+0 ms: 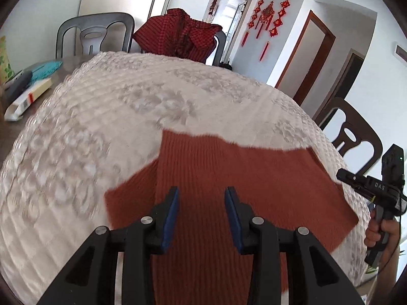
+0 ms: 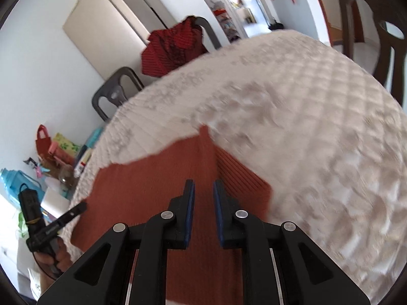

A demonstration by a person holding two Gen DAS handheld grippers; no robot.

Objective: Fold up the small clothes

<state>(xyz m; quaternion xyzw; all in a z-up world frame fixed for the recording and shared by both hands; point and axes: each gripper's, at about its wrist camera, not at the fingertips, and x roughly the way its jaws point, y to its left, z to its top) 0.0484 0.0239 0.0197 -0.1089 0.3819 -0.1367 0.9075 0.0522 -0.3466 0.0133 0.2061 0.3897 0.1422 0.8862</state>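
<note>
Hovering: both tools [image 1: 201, 198] [image 2: 204, 190] apart, empty | sweater [image 1: 229, 178] on quilt [image 1: 101, 127] | chairs [image 1: 94, 33] beyond

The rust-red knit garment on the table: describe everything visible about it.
The rust-red knit garment is a ribbed, soft-looking knit in one plain colour. It lies flat on the white quilted table cover, near the front edge. In the left wrist view a sleeve sticks out to the left; in the right wrist view one side is folded in, leaving a raised crease. Both tools hover above it with nothing seen pinched between their pads. Its near end is hidden behind them.
</note>
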